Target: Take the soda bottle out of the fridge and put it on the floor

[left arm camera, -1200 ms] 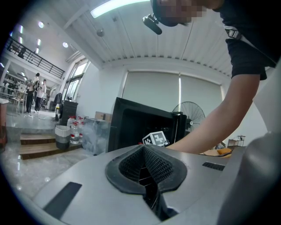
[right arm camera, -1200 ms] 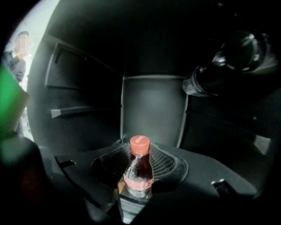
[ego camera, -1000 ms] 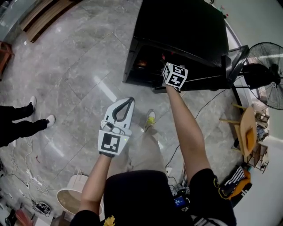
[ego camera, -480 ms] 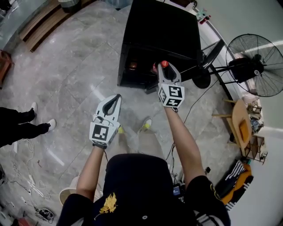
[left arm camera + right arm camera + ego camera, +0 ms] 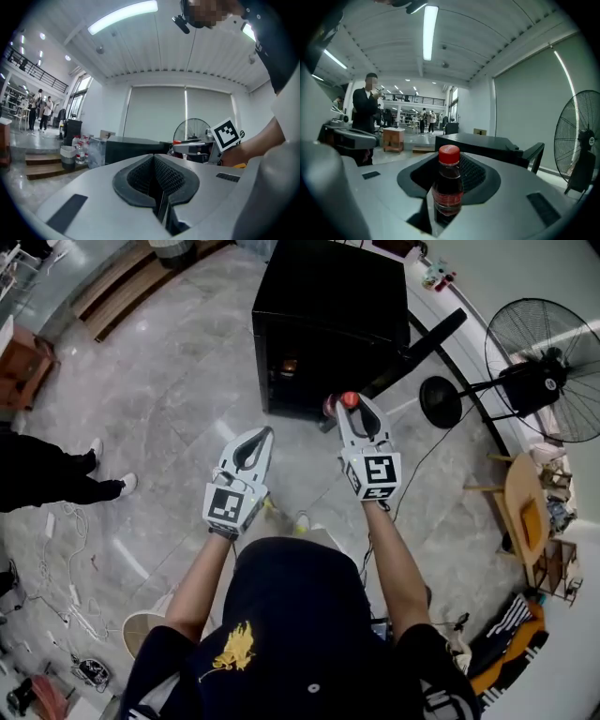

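Observation:
The soda bottle (image 5: 448,187) has a red cap, a red label and dark drink inside. It stands upright between the jaws of my right gripper (image 5: 446,206), which is shut on it. From the head view its red cap (image 5: 349,400) shows at the tip of the right gripper (image 5: 352,409), held in the air in front of the black fridge (image 5: 328,324), whose door (image 5: 422,348) stands open to the right. My left gripper (image 5: 264,434) hovers to the left at about the same height, shut and empty (image 5: 157,187).
A standing fan (image 5: 544,371) is right of the fridge, with a wooden chair (image 5: 525,512) behind it. A person's legs (image 5: 56,484) stand at the left over grey marble floor (image 5: 169,399). Cables (image 5: 66,587) and a white bucket (image 5: 150,643) lie near my feet.
The right gripper has come up and back out of the fridge with the bottle in it. The left gripper has risen too and moved level with the right.

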Available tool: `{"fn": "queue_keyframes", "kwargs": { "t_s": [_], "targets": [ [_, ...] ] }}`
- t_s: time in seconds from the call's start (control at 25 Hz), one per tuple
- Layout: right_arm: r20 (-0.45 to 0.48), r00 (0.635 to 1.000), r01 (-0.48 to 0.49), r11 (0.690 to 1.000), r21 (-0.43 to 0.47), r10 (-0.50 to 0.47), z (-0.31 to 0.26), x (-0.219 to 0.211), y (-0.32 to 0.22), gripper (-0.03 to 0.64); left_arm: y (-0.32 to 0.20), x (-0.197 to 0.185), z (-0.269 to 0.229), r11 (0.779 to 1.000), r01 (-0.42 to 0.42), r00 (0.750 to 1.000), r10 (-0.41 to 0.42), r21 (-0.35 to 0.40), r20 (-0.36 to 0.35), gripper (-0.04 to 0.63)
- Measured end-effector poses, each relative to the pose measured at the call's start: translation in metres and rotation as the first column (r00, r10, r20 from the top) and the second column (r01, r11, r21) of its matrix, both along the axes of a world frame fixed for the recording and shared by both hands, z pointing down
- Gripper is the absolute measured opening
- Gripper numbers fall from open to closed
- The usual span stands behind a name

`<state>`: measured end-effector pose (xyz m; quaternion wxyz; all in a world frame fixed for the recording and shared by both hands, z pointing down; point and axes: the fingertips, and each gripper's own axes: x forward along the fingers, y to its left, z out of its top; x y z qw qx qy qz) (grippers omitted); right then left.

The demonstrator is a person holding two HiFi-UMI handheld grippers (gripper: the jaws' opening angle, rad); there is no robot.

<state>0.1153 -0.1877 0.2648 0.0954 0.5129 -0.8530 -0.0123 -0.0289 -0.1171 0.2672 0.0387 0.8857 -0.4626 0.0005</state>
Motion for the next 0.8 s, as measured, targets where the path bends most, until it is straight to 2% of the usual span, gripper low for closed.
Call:
{"fn": "queue_keyframes", "kwargs": {
  "t_s": [0.2,0.4,0.64,0.8],
  "targets": [
    [0.048,0.998,0.044,0.999,-0.02,-0.043,-0.005,0.036,0.049,0.121,0.041,0.03,-0.018,0.998,0.059,0.997,-0.06,0.02,0.044,0.017],
    [0.053,0.997,0.06,0.998,-0.02,-0.059,0.001,0.056,0.079,0.121,0.072,0.037,-0.022,0.994,0.103,0.991,-0.104,0.025,0.084,0.017],
    [0.048,0.997,0.066,0.995,-0.077,-0.063,0.02,0.047,0.101,0.121,0.095,0.026,-0.012,0.995,0.097,0.991,-0.098,0.011,0.094,0.017],
    [-0.021,0.995,0.096,0.987,-0.13,-0.1,0.04,0.017,0.108,0.12,0.098,0.006,-0.004,0.997,0.083,0.993,-0.083,0.009,0.078,0.017]
  ]
}}
